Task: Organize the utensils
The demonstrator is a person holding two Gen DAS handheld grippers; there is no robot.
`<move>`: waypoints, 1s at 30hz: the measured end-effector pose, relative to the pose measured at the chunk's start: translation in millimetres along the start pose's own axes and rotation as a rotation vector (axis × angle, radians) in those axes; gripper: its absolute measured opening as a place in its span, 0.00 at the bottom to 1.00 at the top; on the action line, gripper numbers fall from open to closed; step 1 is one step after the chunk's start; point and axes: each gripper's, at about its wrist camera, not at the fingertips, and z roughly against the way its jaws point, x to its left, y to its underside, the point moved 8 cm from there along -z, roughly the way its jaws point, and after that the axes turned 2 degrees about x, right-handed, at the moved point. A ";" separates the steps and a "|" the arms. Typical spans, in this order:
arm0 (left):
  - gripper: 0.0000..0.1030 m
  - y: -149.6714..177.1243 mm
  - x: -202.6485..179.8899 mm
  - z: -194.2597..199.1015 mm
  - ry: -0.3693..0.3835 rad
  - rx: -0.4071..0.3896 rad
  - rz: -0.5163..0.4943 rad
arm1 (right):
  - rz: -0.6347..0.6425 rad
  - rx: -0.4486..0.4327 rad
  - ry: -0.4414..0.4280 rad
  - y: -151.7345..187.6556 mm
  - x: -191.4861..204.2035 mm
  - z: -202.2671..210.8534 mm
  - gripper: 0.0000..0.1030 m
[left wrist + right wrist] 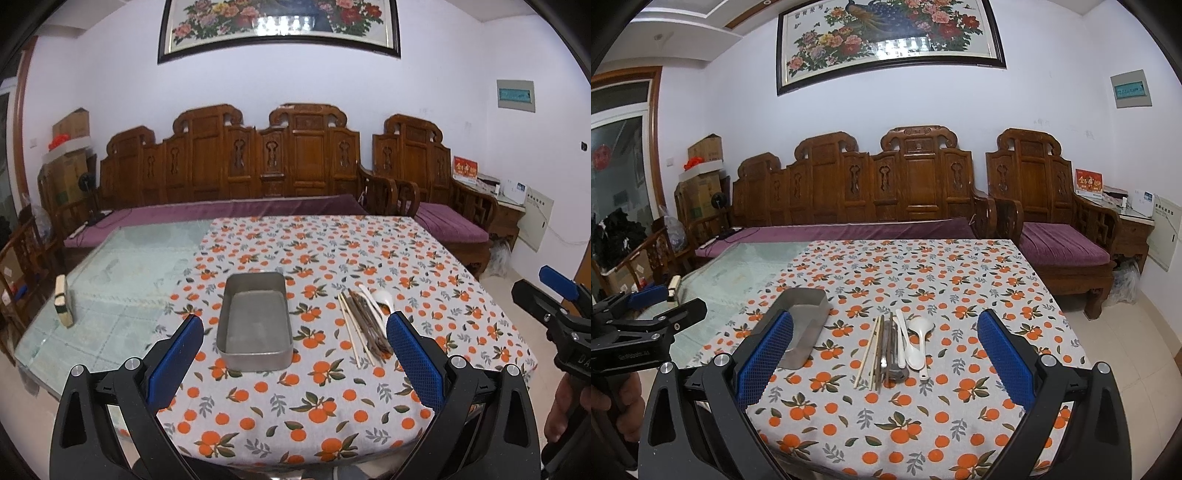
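An empty grey metal tray (255,321) sits on the orange-print tablecloth (317,406); it also shows in the right wrist view (809,317). To its right lies a pile of utensils (364,321): pale chopsticks (868,350), dark chopsticks (881,350), a metal spoon (895,365) and white plastic spoons (918,338). My left gripper (295,332) is open and empty, above the table's near edge, in front of the tray. My right gripper (885,332) is open and empty, in front of the utensils.
The left half of the table is bare glass (122,266), with a small block (62,302) near its left edge. A carved wooden sofa (229,173) with purple cushions and an armchair (1049,206) stand behind the table. The other gripper shows at each view's side.
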 end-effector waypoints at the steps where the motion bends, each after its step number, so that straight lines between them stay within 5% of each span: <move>1: 0.93 2.1 0.2 -4.0 0.005 0.009 0.004 | 0.001 0.002 0.000 2.3 -0.8 -2.2 0.97; 6: 0.93 12.3 2.8 -23.4 0.008 0.048 0.011 | -0.001 0.038 -0.013 16.3 -4.3 -19.9 0.96; 13: 0.93 19.8 2.1 -41.9 0.026 0.087 0.010 | 0.023 0.106 -0.053 27.7 1.2 -49.4 0.72; 17: 0.93 23.0 -0.3 -56.0 0.051 0.118 0.017 | 0.052 0.132 -0.075 23.3 8.5 -68.5 0.67; 24: 0.93 24.5 -12.2 -79.0 0.093 0.154 -0.021 | 0.110 0.197 -0.099 13.8 4.0 -112.5 0.64; 30: 0.93 25.0 -20.7 -98.7 0.124 0.161 -0.020 | 0.187 0.264 -0.095 38.8 -17.3 -143.7 0.64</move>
